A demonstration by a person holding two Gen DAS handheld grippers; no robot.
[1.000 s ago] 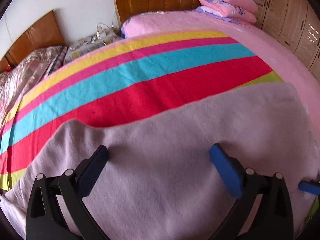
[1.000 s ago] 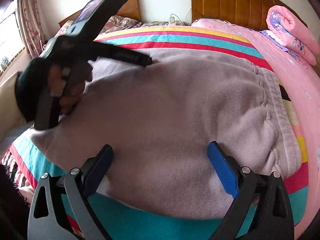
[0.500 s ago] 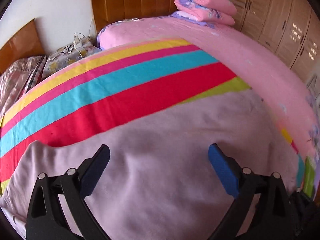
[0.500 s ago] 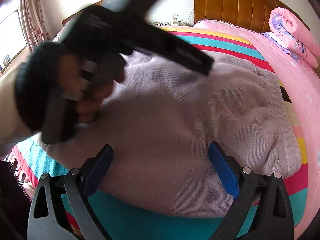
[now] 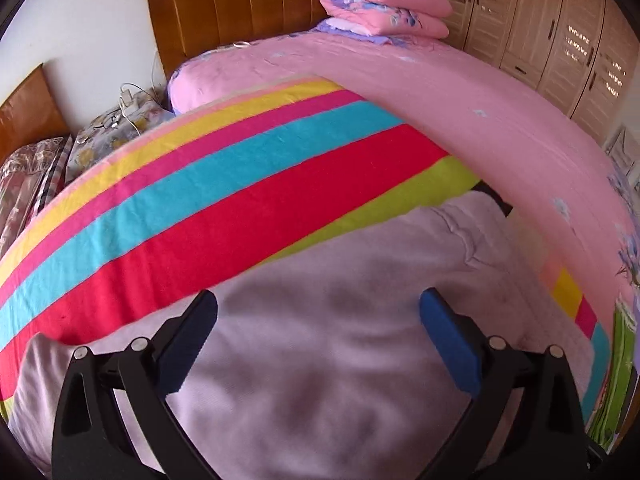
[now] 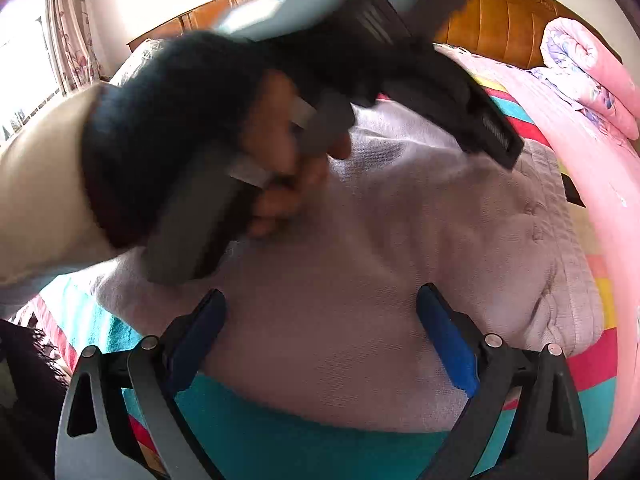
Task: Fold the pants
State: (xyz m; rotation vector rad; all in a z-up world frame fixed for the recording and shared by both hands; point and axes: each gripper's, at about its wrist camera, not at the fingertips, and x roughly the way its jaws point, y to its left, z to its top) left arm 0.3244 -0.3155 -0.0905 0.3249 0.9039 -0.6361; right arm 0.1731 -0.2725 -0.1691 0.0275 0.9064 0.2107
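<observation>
- On the striped blanket (image 5: 224,200), the lilac pants (image 5: 340,344) lie spread flat; in the right wrist view their gathered waistband (image 6: 568,264) sits at the right, beside the pink quilt (image 6: 600,184).
- Left gripper (image 5: 318,332): jaws spread wide over the pants, nothing between the blue pads (image 5: 448,340). Compared with 0.5 s ago, more of the green stripe and of the wardrobe (image 5: 560,28) is in its view, and the rolled bedding (image 5: 384,4) sits closer to centre; the view has swung rightward.
- Right gripper (image 6: 320,332): jaws equally wide, empty, poised over the near edge of the pants; framing matches the earlier frames.
- Left hand (image 6: 288,152), seen from the right wrist camera, grips its tool, blurred by motion. It fills far more of the view than 1.0 s ago, now well over the pants' middle.
- Pants outline unchanged across the three moments.
</observation>
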